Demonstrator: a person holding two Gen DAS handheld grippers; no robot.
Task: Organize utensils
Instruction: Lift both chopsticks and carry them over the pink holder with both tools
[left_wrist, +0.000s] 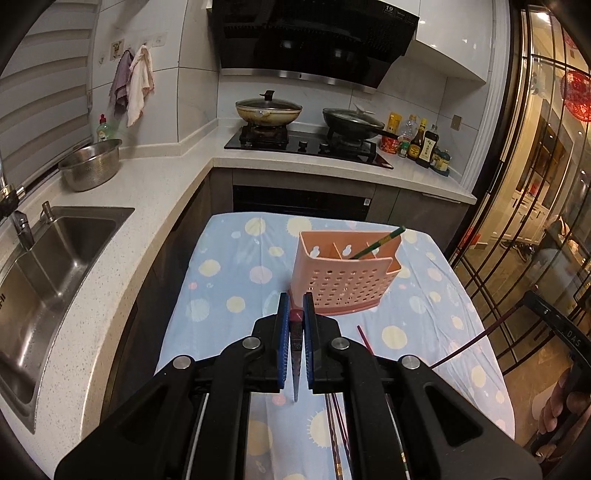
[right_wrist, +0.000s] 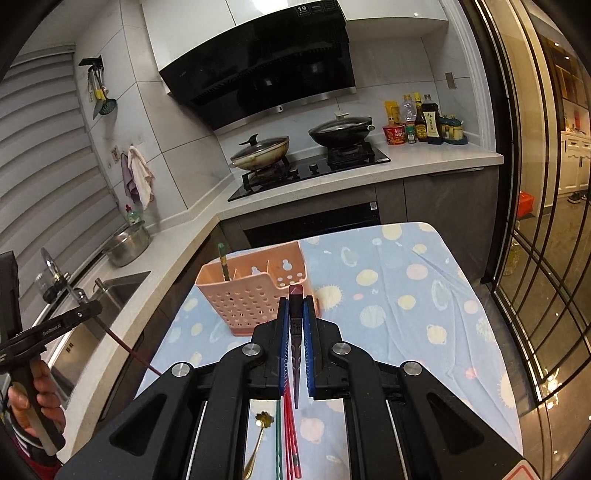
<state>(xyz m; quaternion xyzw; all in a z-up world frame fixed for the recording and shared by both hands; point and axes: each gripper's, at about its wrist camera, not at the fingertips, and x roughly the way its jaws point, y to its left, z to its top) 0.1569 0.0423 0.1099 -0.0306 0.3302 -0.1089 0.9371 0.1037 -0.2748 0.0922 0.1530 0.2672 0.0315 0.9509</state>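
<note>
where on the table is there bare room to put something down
The tablecloth is bare right of the pink utensil holder, out to the table's right edge, and in a strip left of the holder toward the sink side. It is crowded near the front edge, where loose chopsticks and a gold spoon lie below the grippers.

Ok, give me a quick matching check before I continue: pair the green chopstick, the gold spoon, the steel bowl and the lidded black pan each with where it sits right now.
Things:
1. green chopstick
2. gold spoon
3. steel bowl
4. black pan

Places:
A. on the counter beside the sink
B. standing in the pink holder
C. on the stove's right burner
D. lying on the dotted cloth, under the right gripper

Pairs: 1-B, 2-D, 3-A, 4-C
</note>
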